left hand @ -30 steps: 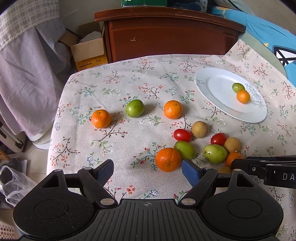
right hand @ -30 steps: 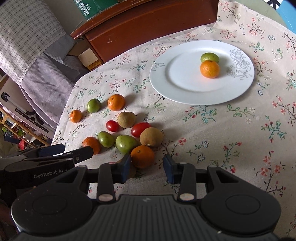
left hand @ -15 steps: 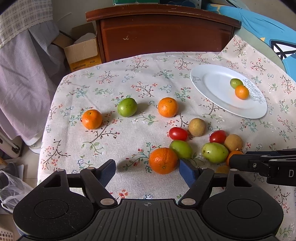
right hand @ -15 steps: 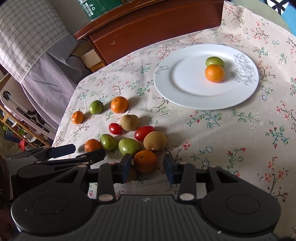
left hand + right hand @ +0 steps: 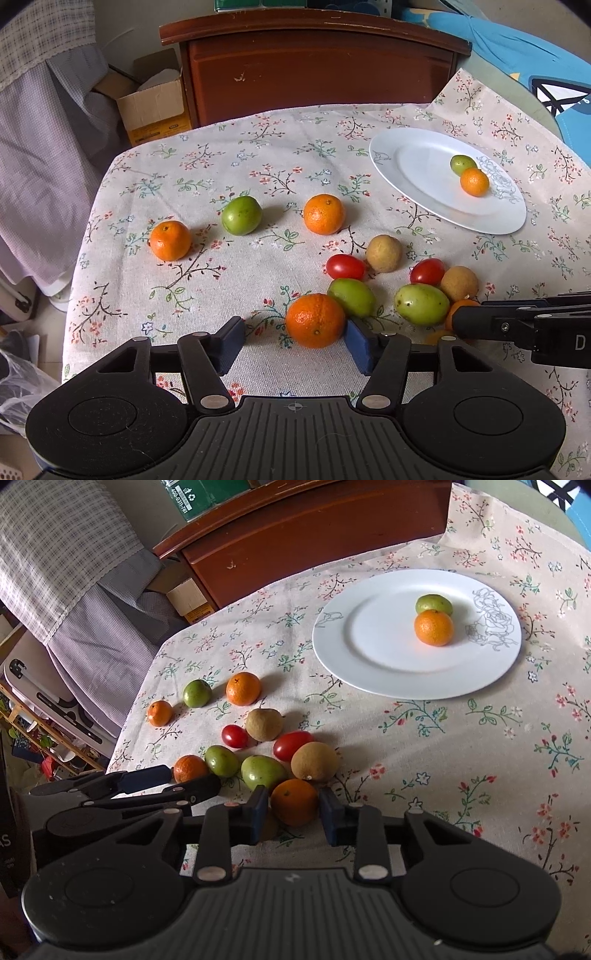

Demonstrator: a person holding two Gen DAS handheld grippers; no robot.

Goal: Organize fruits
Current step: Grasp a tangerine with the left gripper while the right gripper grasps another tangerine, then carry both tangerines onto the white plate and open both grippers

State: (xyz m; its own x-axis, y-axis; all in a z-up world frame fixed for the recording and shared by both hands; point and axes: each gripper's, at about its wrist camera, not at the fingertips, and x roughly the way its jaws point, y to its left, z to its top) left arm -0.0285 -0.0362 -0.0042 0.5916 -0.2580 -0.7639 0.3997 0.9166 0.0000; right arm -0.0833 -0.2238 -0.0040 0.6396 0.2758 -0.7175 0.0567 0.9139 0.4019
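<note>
Loose fruit lies on the flowered tablecloth. An orange (image 5: pixel 316 320) sits between the blue pads of my left gripper (image 5: pixel 295 330), whose jaws are closing. The right pad touches the orange and the left pad still stands apart from it. My right gripper (image 5: pixel 293 805) is shut on another orange (image 5: pixel 295 801), with both pads against its sides. In the left wrist view that orange (image 5: pixel 460 310) is mostly hidden behind the right gripper's fingers (image 5: pixel 491 321). A white plate (image 5: pixel 369 638) at the far right holds a small orange (image 5: pixel 434 627) and a green fruit (image 5: pixel 434 603).
Green fruits (image 5: pixel 421 303), cherry tomatoes (image 5: pixel 345 266) and brown fruits (image 5: pixel 384 253) crowd between the two grippers. Two oranges and a green fruit (image 5: pixel 242 215) lie further left. A wooden cabinet (image 5: pixel 314 70) stands behind the table and a cardboard box (image 5: pixel 155 107) beside it. The table edge drops off at the left.
My left gripper's jaws have narrowed around the orange, and the right pad now touches it. My right gripper's pads have closed onto their orange. Neither hand has shifted much.
</note>
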